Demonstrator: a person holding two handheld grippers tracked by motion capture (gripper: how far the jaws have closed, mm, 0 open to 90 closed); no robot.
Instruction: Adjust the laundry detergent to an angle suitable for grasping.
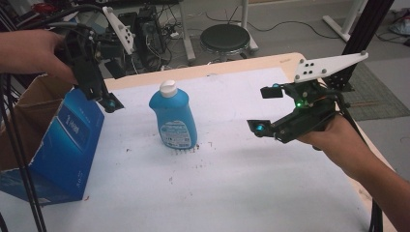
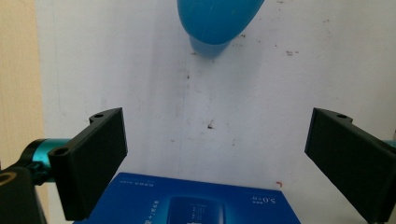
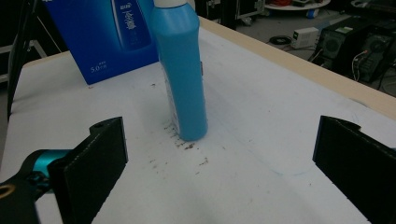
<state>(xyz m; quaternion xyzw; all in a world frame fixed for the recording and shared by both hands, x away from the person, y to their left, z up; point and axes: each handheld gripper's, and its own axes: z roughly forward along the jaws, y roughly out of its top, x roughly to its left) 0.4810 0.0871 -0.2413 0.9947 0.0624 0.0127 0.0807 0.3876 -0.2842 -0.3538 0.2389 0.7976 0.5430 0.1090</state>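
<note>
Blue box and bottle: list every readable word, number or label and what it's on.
"5.0" followed by tiny unreadable characters: on the blue box, low on its face in the right gripper view; also seen at.
Vertical white lettering on the blue box: too blurred to read.
Label of the blue bottle: print too small to read.
White cap: no text.

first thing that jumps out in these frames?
The blue bottle with its white cap, standing upright in the middle of the white table cover. Next, the open blue box at the table's left edge, with the left gripper hanging above its top, jaws spread wide. The right gripper hovers to the right of the bottle, also open and aimed toward it, touching nothing.
</note>
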